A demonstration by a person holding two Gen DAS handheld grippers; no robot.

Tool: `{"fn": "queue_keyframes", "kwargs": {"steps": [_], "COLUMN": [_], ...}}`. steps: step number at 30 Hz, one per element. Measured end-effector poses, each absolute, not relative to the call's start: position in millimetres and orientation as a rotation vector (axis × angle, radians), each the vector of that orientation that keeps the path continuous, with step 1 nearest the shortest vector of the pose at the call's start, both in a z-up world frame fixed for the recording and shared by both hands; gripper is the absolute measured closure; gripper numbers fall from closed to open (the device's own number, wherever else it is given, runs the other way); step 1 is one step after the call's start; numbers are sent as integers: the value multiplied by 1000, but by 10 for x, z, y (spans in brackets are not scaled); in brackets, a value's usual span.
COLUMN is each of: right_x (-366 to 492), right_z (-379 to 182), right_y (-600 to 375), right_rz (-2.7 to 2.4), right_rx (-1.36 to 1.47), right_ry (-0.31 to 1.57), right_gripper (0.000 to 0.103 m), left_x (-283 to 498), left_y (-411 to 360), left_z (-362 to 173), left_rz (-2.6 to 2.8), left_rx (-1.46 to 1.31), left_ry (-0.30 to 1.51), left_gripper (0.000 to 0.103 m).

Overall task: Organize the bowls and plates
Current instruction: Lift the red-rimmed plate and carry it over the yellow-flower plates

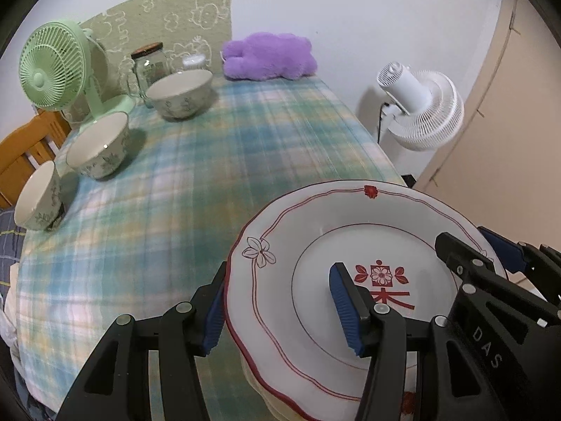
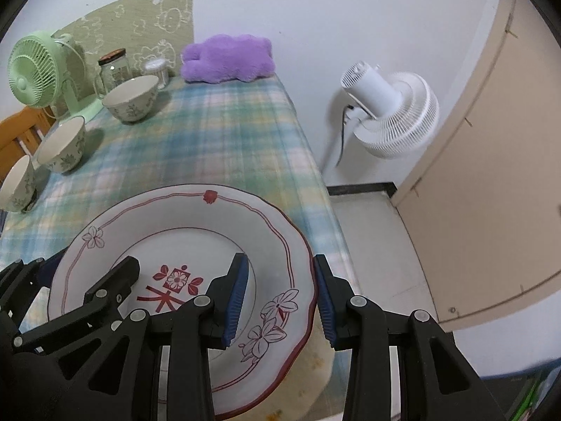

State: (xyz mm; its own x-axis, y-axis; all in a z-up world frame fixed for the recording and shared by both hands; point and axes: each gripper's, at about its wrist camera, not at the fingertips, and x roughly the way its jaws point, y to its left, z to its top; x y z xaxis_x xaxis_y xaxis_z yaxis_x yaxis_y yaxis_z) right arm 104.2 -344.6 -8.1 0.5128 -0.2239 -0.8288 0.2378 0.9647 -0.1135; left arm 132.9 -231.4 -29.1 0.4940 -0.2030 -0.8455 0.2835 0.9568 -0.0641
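Left wrist view: my left tongs point(image 1: 277, 310) clamp the plate point(image 1: 350, 280) by its left rim, above the plaid bench point(image 1: 210, 161).

Right wrist view: my right tongs point(image 2: 280, 301) grip its right rim. I judge mid-carry; next, lower it level.

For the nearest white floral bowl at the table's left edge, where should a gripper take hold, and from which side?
Grip the rim wall of the nearest white floral bowl from above, one finger inside and one outside. It stands upright and open, and its rounded body looks too wide to span. Come at the side facing the open plaid tablecloth, away from the middle bowl.
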Motion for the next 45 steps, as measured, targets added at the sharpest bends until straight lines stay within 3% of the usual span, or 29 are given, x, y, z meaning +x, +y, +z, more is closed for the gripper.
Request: {"fn": "queue_keyframes", "kwargs": {"steps": [21,45], "right_x": [935,1035], "right_z": [-483,-632], "right_y": [-3870,-4085], "right_rz": [-147,23], "right_rx": [-6,12], "right_ry": [1113,1128], "right_gripper": [62,63], "left_x": [1121,977], "left_y": [-2622,-2678], "left_z": [-637,-680], "left_rz": [-160,21], "left_rx": [28,75], "left_ry": [1134,1077], "left_gripper": [48,46]}}
